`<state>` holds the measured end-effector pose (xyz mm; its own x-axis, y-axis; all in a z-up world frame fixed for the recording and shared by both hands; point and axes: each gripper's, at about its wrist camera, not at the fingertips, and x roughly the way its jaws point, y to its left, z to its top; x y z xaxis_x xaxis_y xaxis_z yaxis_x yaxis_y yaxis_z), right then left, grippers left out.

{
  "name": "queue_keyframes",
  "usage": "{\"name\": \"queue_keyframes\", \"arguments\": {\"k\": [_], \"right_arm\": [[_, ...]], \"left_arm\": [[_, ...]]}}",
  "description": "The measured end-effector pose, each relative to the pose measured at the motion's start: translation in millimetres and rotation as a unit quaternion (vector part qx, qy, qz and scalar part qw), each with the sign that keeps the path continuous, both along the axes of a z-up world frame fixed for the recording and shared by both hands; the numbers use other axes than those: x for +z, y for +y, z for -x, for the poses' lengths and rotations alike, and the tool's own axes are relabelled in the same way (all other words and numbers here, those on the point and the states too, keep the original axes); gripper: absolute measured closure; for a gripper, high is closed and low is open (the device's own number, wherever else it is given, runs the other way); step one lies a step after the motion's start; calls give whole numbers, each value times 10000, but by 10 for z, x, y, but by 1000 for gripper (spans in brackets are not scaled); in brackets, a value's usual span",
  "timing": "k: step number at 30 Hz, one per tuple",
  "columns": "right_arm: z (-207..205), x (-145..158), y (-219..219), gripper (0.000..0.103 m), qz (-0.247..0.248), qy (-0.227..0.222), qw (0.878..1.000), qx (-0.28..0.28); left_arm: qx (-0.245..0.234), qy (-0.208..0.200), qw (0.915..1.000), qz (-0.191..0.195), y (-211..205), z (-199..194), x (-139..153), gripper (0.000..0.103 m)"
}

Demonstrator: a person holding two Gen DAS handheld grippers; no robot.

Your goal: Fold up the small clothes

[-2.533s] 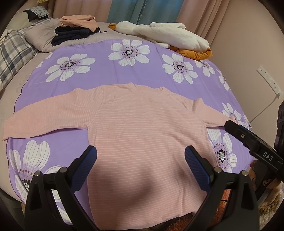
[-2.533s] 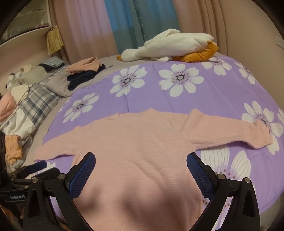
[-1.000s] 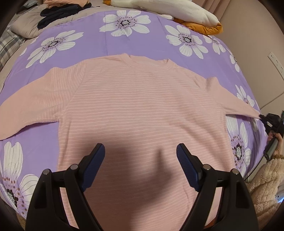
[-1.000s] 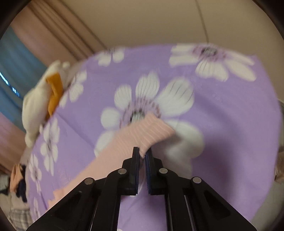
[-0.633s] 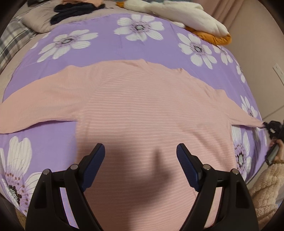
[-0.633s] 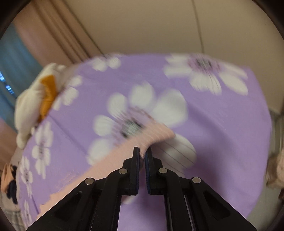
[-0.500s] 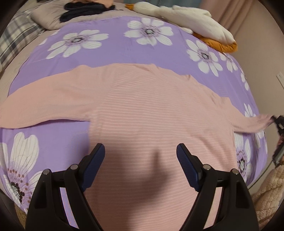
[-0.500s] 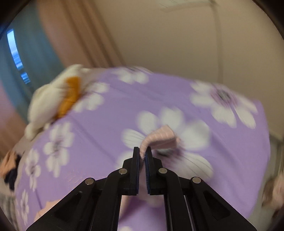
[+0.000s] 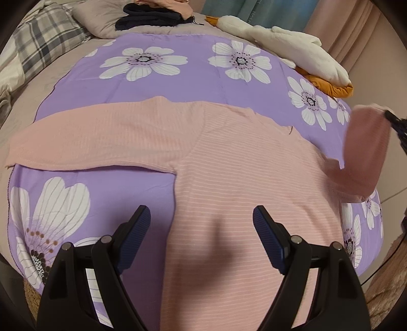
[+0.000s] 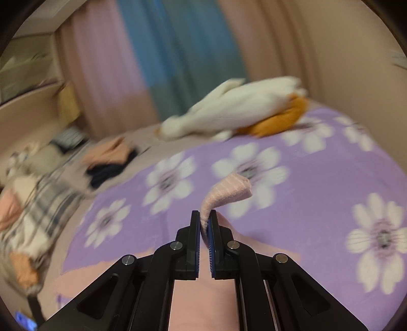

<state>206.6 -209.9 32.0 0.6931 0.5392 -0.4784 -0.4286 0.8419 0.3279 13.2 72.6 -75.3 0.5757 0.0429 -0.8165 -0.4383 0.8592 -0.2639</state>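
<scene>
A pink striped long-sleeved top (image 9: 229,163) lies flat on the purple flowered sheet (image 9: 178,76), its left sleeve (image 9: 84,137) stretched out to the left. My left gripper (image 9: 201,229) hovers open above the lower body of the top, with nothing between its fingers. My right gripper (image 10: 204,221) is shut on the cuff of the right sleeve (image 10: 226,191), which sticks up past the pads. In the left wrist view that sleeve (image 9: 363,147) hangs lifted off the bed at the right edge, with the right gripper's tip (image 9: 394,122) on it.
A white and orange plush toy (image 9: 292,53) lies at the far right of the bed. Folded dark and peach clothes (image 9: 155,12) sit on a grey pillow at the back. A plaid blanket (image 9: 43,43) lies at the far left. Curtains (image 10: 178,63) hang behind.
My right gripper has lifted the right sleeve's cuff off the sheet and swung it up and inward over the bed. The left gripper drifted sideways over the top, still open.
</scene>
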Motion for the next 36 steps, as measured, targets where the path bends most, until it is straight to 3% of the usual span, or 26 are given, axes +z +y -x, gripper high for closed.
{"name": "queue_keyframes", "arguments": {"k": [8, 15, 19, 20, 22, 24, 28, 31, 34, 36], "right_arm": [[164, -743, 1095, 96, 715, 651, 9890, 1122], [338, -1347, 1529, 96, 1057, 1302, 9712, 1692], [366, -1481, 1650, 95, 1255, 1324, 9639, 1938], [372, -1500, 1660, 92, 1251, 1353, 9620, 2016], [337, -1518, 1636, 75, 1178, 1547, 9578, 2117], [327, -1506, 1574, 41, 950, 1609, 9557, 2276], [302, -1252, 1169, 36, 303, 1324, 9668, 2165], [208, -1012, 821, 23, -132, 1072, 9770, 1841], [105, -920, 498, 21, -12, 972, 9873, 1255], [22, -914, 324, 21, -7, 1092, 9889, 1010]], "left_arm": [[149, 59, 9998, -67, 88, 104, -32, 21], [207, 48, 9998, 14, 112, 101, -171, 21], [257, 3, 9997, 8, 90, 35, -180, 21], [219, 1, 9998, 3, 80, 5, -171, 21], [188, -110, 9997, -67, 60, -44, -130, 21], [192, -245, 9994, -163, 25, -94, -94, 20], [126, -248, 9995, -162, -57, -260, -62, 20], [-55, -465, 9989, -66, -146, -397, 9, 19], [-234, -696, 9973, 61, -211, -593, 25, 19], [-348, -640, 9972, 142, -239, -804, -30, 19]]}}
